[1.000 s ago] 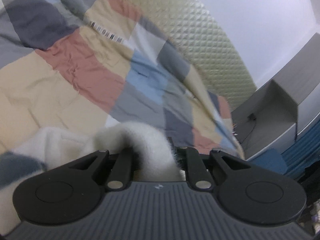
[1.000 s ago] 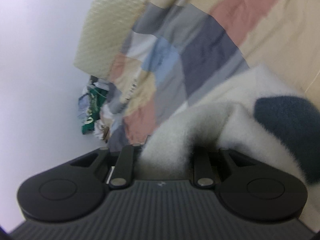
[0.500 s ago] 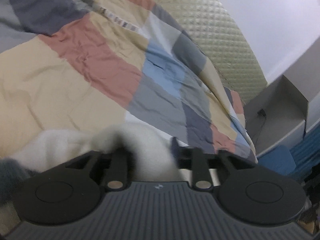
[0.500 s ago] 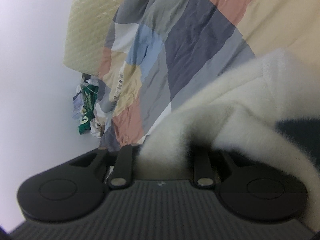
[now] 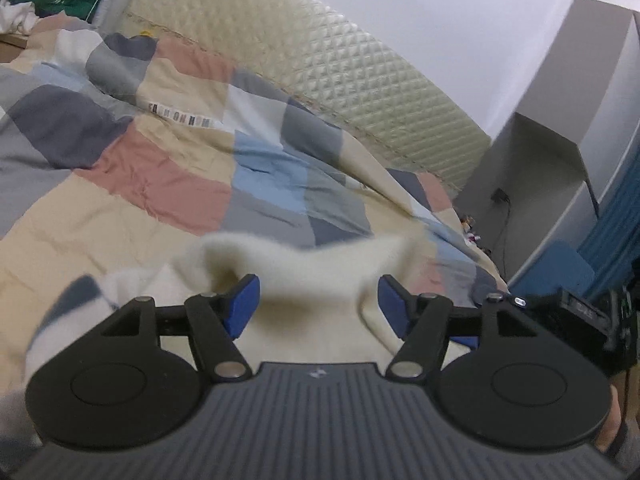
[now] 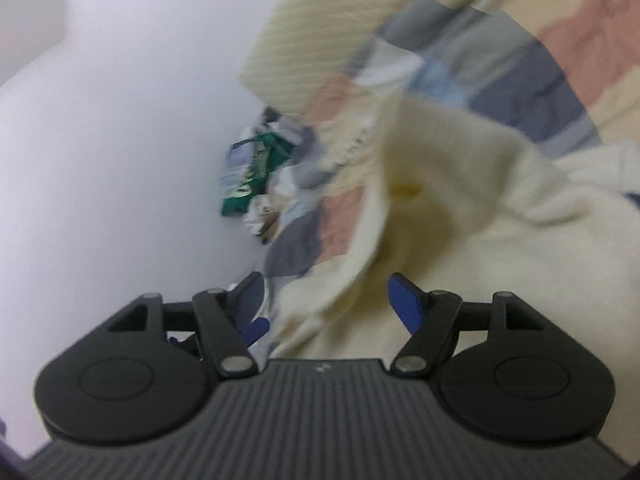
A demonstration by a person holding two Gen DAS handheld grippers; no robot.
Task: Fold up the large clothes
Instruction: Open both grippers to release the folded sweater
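A fluffy cream garment (image 5: pixel 304 276) with a dark blue-grey stripe (image 5: pixel 76 296) lies on the patchwork bedspread (image 5: pixel 160 184). My left gripper (image 5: pixel 318 300) is open, its blue pads apart, with the cream fabric loose just in front of and between them. In the right wrist view the same garment (image 6: pixel 460 184) is blurred and rumpled ahead. My right gripper (image 6: pixel 328 300) is open too, the fabric slack between its fingers.
A quilted cream headboard (image 5: pixel 320 64) runs behind the bed. A grey cabinet (image 5: pixel 560 160) and a blue item (image 5: pixel 556 268) stand to the right. A pile of clothes with a green piece (image 6: pixel 256 176) lies at the bed's far corner by the white wall.
Both grippers were shut on the cream garment; now both have opened and let it go. The fabric has dropped forward, and both views have swung.
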